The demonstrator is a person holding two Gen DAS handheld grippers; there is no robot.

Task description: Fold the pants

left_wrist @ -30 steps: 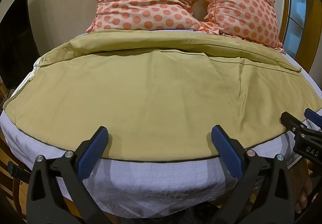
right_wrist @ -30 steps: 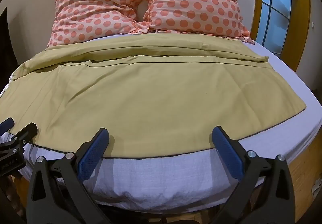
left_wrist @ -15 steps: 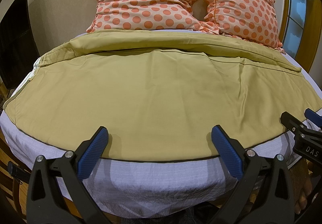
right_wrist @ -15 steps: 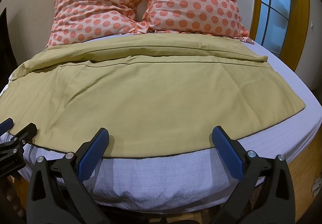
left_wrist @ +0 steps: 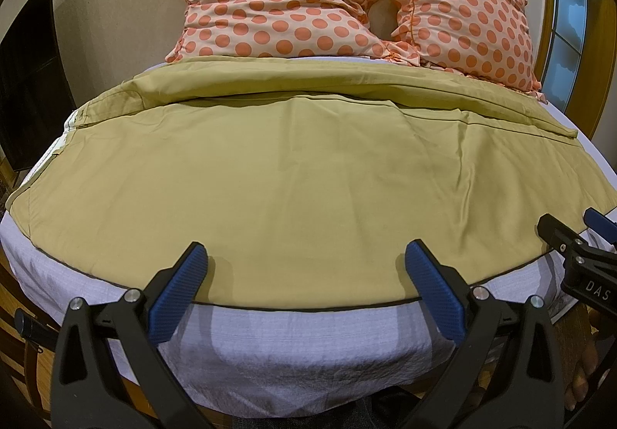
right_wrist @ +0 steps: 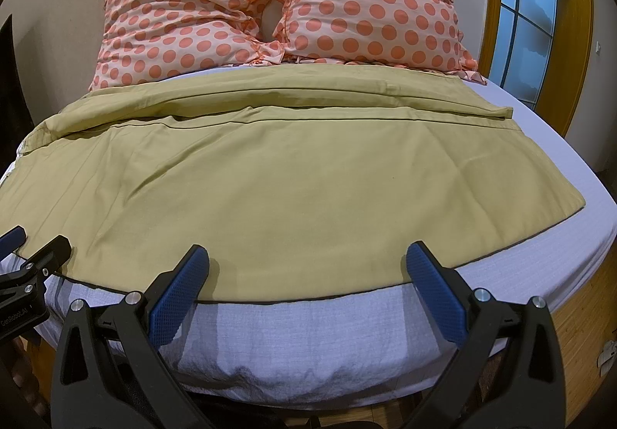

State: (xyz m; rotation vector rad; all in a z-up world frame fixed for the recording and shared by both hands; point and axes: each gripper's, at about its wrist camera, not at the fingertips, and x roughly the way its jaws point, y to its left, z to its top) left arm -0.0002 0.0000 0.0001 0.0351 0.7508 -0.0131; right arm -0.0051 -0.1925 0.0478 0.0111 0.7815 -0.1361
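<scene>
Olive pants (left_wrist: 308, 174) lie spread flat across the bed (left_wrist: 293, 344), covering most of the white sheet from 9 to 3 o'clock in both wrist views. A folded band of the same cloth runs along the far edge at 12, just below the pillows. Near hem has a dark piped edge, curving from 8 to 4 o'clock, lying on the sheet a little in from the bed's near edge. Light creases show toward 2 o'clock in the left view.

Left gripper (left_wrist: 306, 259): blue pads spread wide, nothing between them. Tips sit over the near hem at 6 o'clock; contact with the cloth can't be told. Right gripper (right_wrist: 307, 259): same, pads wide apart, empty, tips over the near hem at 6.

Each gripper shows in the other's view: the right one at 3–4 o'clock in the left view (left_wrist: 578, 236), the left one at 8–9 o'clock in the right view (right_wrist: 27, 248), both by the hem near the pants' side edges.

Two orange polka-dot pillows (right_wrist: 277, 1) lean side by side against the wall at 12, touching each other, frilled edges meeting in the middle. Window (right_wrist: 528, 9) with wood frame at 2 o'clock. Dark panel (left_wrist: 27, 82) at 9–10 in the left view.
</scene>
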